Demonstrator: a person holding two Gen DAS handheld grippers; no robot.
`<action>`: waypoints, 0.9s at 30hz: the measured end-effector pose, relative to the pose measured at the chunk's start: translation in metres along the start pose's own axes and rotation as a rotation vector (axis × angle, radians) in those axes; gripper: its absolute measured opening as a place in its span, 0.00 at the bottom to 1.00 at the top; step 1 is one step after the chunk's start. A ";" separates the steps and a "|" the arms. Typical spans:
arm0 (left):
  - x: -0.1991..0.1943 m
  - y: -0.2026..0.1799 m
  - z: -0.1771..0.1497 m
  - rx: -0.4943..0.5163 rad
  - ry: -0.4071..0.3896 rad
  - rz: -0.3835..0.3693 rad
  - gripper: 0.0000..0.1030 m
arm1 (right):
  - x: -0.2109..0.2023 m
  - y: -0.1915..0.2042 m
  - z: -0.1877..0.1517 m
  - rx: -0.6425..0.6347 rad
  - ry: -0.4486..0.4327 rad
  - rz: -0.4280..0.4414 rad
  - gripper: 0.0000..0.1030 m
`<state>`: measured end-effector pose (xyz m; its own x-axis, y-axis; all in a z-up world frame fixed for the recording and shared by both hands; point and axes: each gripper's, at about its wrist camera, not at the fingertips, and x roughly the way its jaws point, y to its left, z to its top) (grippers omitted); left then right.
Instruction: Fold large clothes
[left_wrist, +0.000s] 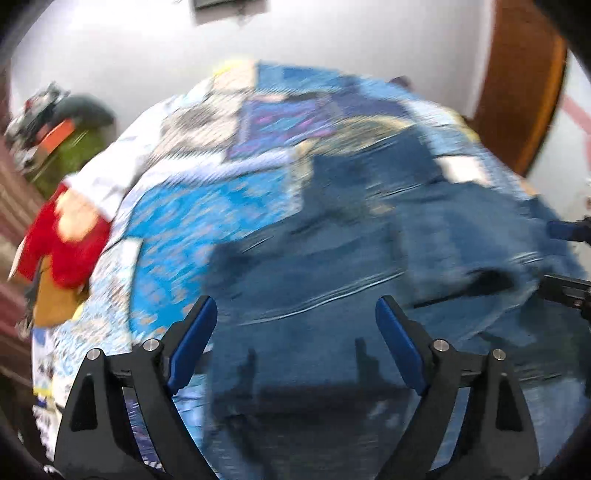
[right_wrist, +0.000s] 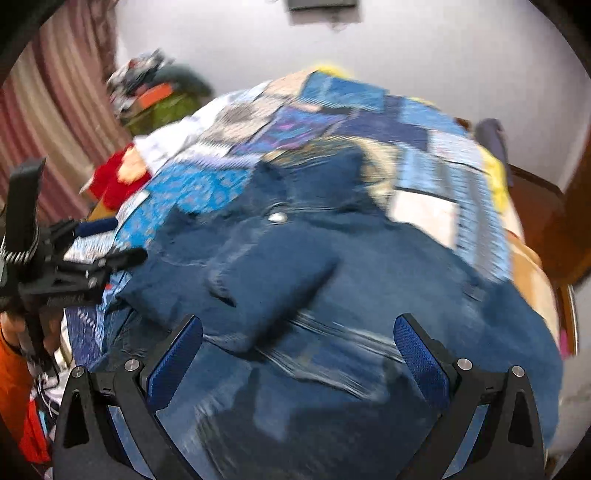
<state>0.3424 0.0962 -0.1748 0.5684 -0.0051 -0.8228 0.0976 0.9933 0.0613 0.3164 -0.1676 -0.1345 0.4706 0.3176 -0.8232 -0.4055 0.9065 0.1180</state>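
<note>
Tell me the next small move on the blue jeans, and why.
Probably lower both grippers onto the jeans' near edge and pinch it. The left gripper and right gripper both stand open with nothing between the pads, above denim spread on the patchwork bedspread. Blur hides the exact edge.

The blue jeans (right_wrist: 332, 280) lie spread over most of the near bed (right_wrist: 461, 177), leaving open patchwork cover beyond them up to the wall (right_wrist: 443, 62), while a red cloth (left_wrist: 62, 236) and a cluttered pile (right_wrist: 155, 96) crowd the bed's left edge beside the curtain (right_wrist: 55, 122).
</note>
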 end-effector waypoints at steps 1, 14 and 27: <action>0.009 0.012 -0.005 -0.022 0.020 0.015 0.85 | 0.008 0.006 0.004 -0.015 0.015 0.004 1.00; 0.088 0.043 -0.057 -0.131 0.189 -0.034 0.86 | 0.126 0.069 0.031 -0.296 0.221 -0.141 0.77; 0.097 0.045 -0.072 -0.137 0.214 0.007 0.86 | 0.049 -0.005 0.019 -0.055 0.060 -0.165 0.29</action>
<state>0.3431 0.1486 -0.2931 0.3816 0.0113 -0.9243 -0.0256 0.9997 0.0017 0.3562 -0.1517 -0.1650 0.4873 0.1471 -0.8608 -0.3696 0.9278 -0.0507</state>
